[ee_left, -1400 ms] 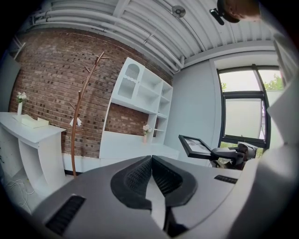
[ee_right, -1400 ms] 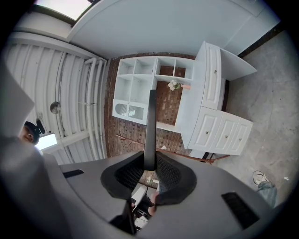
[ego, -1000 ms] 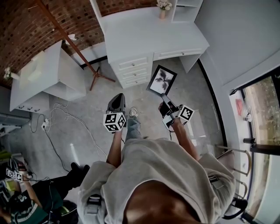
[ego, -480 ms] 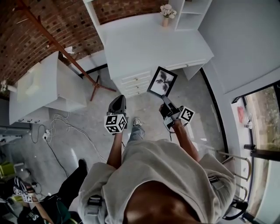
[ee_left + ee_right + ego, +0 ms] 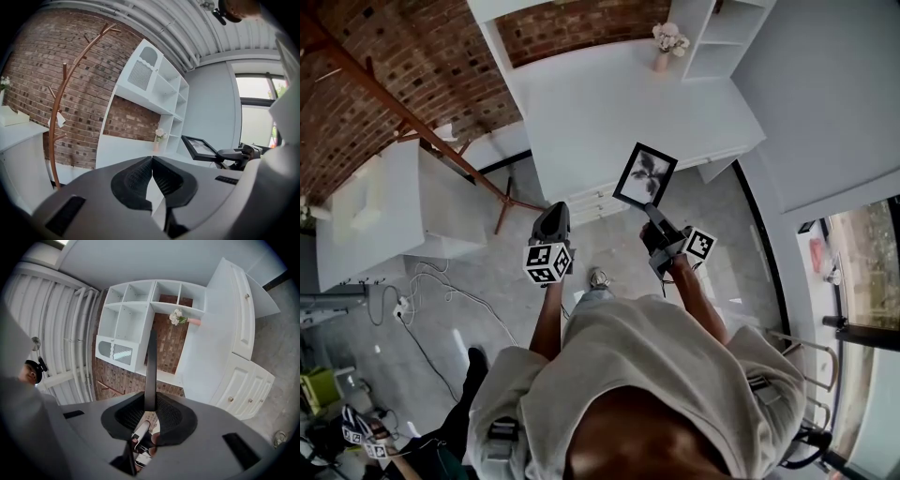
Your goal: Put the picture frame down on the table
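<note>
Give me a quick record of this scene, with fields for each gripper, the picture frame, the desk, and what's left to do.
left gripper: jaws together, nothing between them
right gripper: shut on the edge of the picture frame
picture frame: black, held up in the air near the desk's front edge, not set down
white desk: top mostly bare, with a vase of flowers at a back corner
remaining: the frame is not yet on the desk

Wooden coat rack (image 5: 55,136) stands before brick wall (image 5: 37,61).
</note>
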Demonstrator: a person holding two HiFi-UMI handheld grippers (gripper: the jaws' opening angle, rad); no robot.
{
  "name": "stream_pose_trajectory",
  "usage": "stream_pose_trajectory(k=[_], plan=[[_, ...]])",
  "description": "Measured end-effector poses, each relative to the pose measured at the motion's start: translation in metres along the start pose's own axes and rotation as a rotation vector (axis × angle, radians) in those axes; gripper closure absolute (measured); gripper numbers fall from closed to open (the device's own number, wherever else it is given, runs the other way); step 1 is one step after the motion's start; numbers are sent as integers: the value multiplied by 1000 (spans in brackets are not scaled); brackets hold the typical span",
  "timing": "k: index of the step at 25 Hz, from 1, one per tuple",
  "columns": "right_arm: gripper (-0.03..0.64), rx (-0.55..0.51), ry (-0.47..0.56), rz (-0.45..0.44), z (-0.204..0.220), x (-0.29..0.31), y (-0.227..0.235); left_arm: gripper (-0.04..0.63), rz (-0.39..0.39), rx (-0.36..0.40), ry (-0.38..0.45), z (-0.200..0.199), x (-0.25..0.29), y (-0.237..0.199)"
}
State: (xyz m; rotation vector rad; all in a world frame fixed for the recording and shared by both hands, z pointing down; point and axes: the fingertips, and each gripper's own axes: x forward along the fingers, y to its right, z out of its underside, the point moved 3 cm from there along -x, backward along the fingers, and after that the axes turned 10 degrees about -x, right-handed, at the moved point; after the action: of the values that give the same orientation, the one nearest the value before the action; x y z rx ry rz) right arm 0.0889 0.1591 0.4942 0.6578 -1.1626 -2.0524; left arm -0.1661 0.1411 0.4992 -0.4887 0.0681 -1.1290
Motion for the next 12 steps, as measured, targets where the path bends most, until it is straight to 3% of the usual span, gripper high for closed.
stream_pose_trajectory(k=[12], plan=[[529,-19,43,10,-22,75,19,578,61,16,-12,-35,70,-51]])
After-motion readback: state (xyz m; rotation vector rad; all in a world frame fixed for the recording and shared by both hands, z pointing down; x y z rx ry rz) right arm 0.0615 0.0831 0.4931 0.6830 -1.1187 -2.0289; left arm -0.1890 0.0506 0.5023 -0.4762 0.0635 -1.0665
